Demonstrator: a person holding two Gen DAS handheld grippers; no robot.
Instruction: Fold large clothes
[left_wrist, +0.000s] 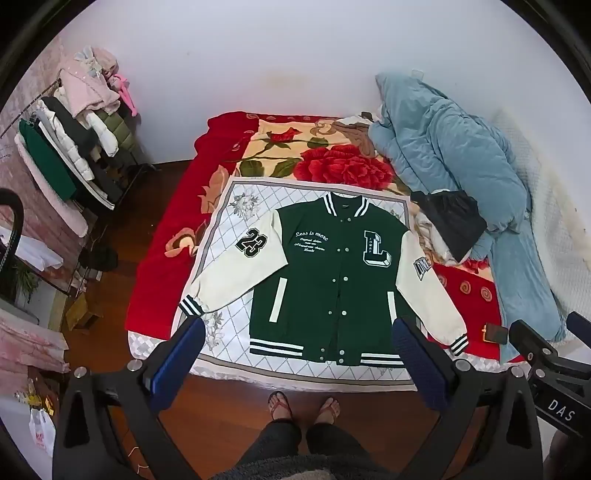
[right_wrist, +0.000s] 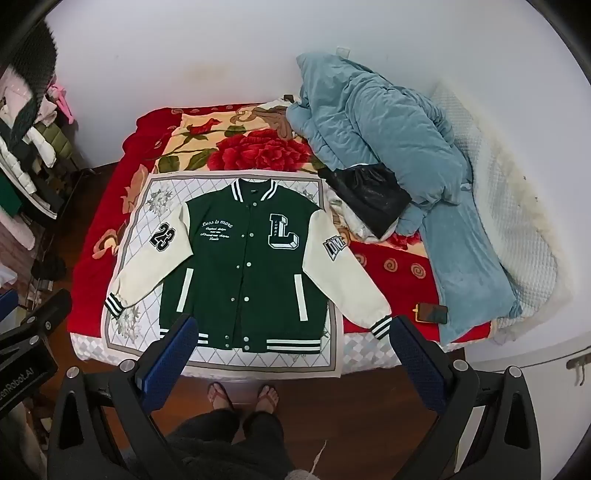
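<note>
On the white diamond-patterned cloth (left_wrist: 236, 236) that covers the near part of the bed, a green varsity jacket (left_wrist: 325, 266) lies flat, face up and snapped shut, its striped collar toward the wall and its striped hem toward the bed's near edge. Both cream sleeves are spread out and slanting down from the shoulders: the sleeve with the "23" patch (left_wrist: 252, 242) ends in a striped cuff on the cloth, while the other sleeve, bearing a lettered patch, runs off the cloth so that its cuff (left_wrist: 459, 341) rests on the red floral blanket (left_wrist: 162, 280). A large white "L" (left_wrist: 376, 248) sits on the jacket's chest beside the row of snaps. Above the jacket's hem the left gripper (left_wrist: 299, 363) hangs with its blue-padded jaws spread as wide as they go and nothing between them; the right gripper (right_wrist: 295, 360) hangs likewise, jaws fully spread and empty, clear of the fabric. Just beyond the lettered sleeve's shoulder lies a black bag (left_wrist: 456, 221), and behind that a heaped pale-blue quilt (left_wrist: 450, 147). Near that sleeve's cuff a phone (right_wrist: 431, 313) rests on the blanket. Below the jacket's hem, on the wooden floor (left_wrist: 229, 398), stand a person's sandalled feet (left_wrist: 282, 404). Well off past the "23" sleeve, a rack (left_wrist: 74, 140) is piled with clothes
</note>
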